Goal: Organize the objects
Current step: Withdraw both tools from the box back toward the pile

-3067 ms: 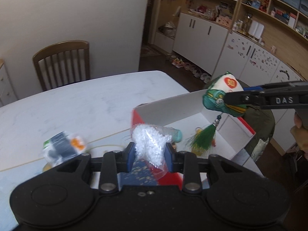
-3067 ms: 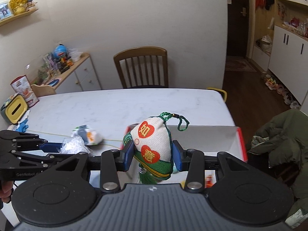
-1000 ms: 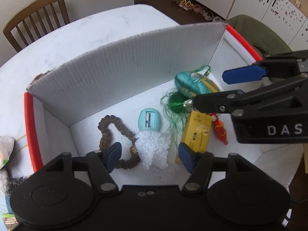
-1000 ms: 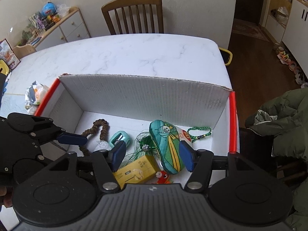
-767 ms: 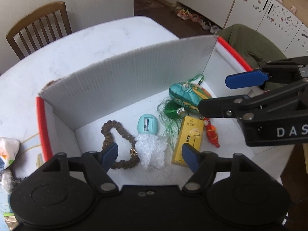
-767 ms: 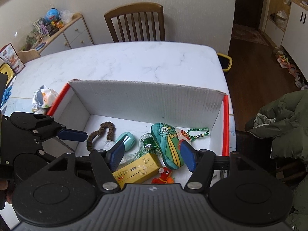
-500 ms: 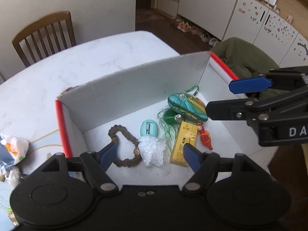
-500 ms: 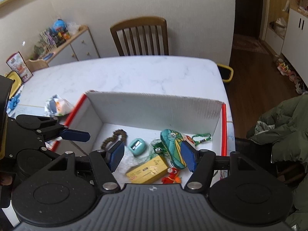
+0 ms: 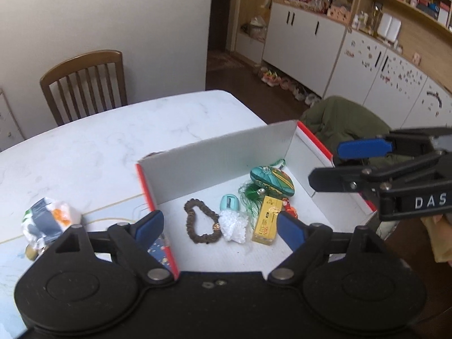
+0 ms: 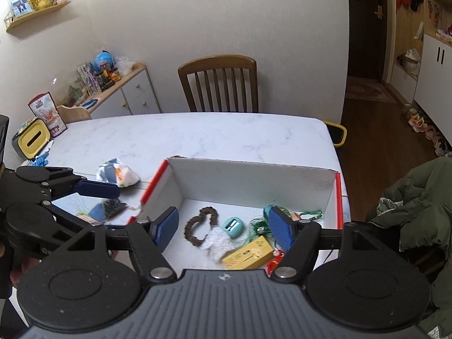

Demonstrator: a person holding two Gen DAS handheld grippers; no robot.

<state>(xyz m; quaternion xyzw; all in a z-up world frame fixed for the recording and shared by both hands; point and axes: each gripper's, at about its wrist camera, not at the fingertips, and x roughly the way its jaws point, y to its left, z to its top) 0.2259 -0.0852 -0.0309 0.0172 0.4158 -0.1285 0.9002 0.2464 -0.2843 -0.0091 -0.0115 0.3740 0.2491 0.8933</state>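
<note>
A white marble-patterned table (image 10: 226, 138) is being shown in a dining room, with 1 wooden chair (image 10: 219, 83) drawn up at its far edge. 1 white box (image 9: 214, 155) with red rims is being kept on the table, and 6 items are being held inside it — a brown bead bracelet (image 9: 200, 221), a teal sharpener (image 9: 229, 202), a white fluffy bundle (image 9: 234, 226), a yellow carton (image 9: 267, 221), a green embroidered pouch (image 9: 272, 180) with tassel, and a small red-orange piece (image 9: 289, 209) just beside the carton. A crumpled wrapper (image 10: 117, 173) is being left on the table outside the box. The left gripper (image 9: 219, 230) is being held above the box's near edge, jaws apart and empty; the right gripper (image 10: 223, 227) is likewise being held spread over the box, nothing between its pads.
</note>
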